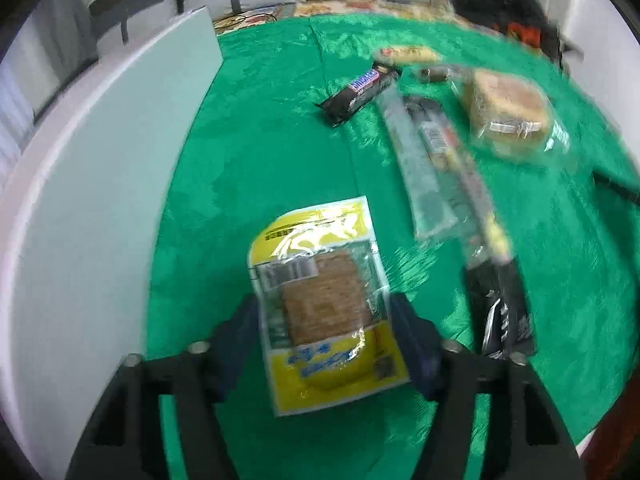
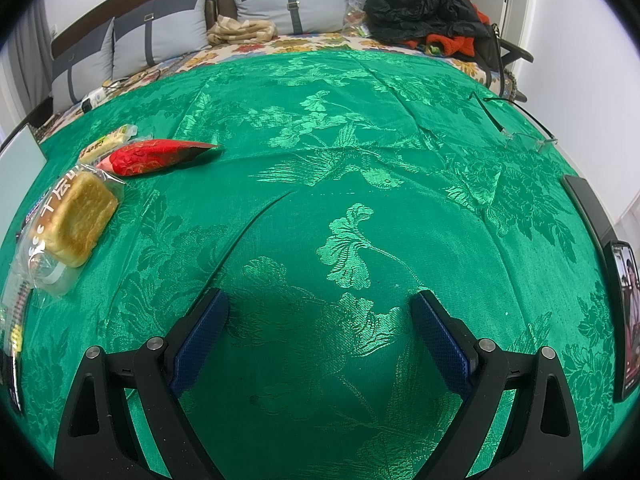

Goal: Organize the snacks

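My left hand-held gripper (image 1: 324, 332) pinches a yellow cracker pack (image 1: 320, 300) by its two long edges, a blue pad (image 1: 408, 340) pressed against each side. The pack is lifted above the green cloth (image 1: 260, 160), its clear window showing a brown cracker. A white board (image 1: 100, 180) stands along the cloth's left edge.

Ahead and to the right of the pack, the other snacks lie on the cloth. A Snickers bar (image 1: 360, 92) lies farthest left of them. Just beyond it is a pale yellowish bar (image 1: 408, 55). A long clear sleeve (image 1: 420, 160) and a dark stick pack (image 1: 452, 148) lie side by side, touching, running toward me. To their right is a bagged bread bun (image 1: 508, 116). A black wrapper (image 1: 500, 308) lies nearest, just right of my pad. This view is blurred, so labels are mostly unreadable.

My right hand-held gripper (image 2: 320, 336) is spread wide and holds nothing, hovering over bare cloth. At its far left sit a bagged square bread (image 2: 76, 220), a red pouch (image 2: 156, 156) and a yellow bar (image 2: 108, 142), close together. Glasses (image 2: 520, 136) lie far right, and a phone (image 2: 624, 320) is at the right edge.
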Available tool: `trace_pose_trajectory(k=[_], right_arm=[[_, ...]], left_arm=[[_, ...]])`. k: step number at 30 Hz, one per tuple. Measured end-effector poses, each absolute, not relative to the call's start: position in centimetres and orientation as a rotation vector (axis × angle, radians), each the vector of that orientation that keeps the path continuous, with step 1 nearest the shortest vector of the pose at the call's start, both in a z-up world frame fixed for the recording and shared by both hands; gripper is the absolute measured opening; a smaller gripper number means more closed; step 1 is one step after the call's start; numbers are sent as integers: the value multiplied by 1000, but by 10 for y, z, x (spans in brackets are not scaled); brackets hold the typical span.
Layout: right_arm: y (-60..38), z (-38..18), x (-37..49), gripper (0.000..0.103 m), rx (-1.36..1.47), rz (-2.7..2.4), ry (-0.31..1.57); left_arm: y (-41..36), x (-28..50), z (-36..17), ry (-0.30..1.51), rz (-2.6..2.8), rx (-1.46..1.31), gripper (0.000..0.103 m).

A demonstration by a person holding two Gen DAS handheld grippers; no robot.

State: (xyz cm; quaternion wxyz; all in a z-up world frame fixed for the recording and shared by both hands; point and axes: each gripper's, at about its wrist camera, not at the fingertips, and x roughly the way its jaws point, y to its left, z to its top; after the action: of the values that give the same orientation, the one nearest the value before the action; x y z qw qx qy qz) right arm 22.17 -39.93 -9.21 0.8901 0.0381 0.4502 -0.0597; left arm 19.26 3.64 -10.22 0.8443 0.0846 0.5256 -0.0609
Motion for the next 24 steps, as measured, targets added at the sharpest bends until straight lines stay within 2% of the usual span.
trace_pose_trajectory(k=[5,9,10,13,18,19,21,22,23,24], right_arm=[[-400,-92,222,96,79,-124,935],[-400,-92,223,95,82,-124,942],[-401,-91,227,94,82,-110,981],[-399,-77,216,92,185,-65,1034],[-312,-44,178,91,252,314,1093],[-287,-40,176,91,235,378,1105],[-248,-37,180,91,208,445,1127],[-233,-38,184,91,188,453,1134],[-217,-40,190,90,157,450,1139],[-203,-45,197,81,127,448,1154]], left_arm=[[47,190,-101,1111,-140,75,51],[54,187,-99,1091,-138,10,50],[58,185,-97,1081,-136,-9,44],[74,182,-96,1071,-130,-83,5],[79,179,-106,1075,-124,-70,5],[81,177,-105,1076,-130,-83,9],[86,175,-103,1086,-135,-115,30],[89,174,-101,1090,-122,-121,59],[91,171,-98,1088,-105,-118,80],[92,167,-94,1075,-106,-118,82]])
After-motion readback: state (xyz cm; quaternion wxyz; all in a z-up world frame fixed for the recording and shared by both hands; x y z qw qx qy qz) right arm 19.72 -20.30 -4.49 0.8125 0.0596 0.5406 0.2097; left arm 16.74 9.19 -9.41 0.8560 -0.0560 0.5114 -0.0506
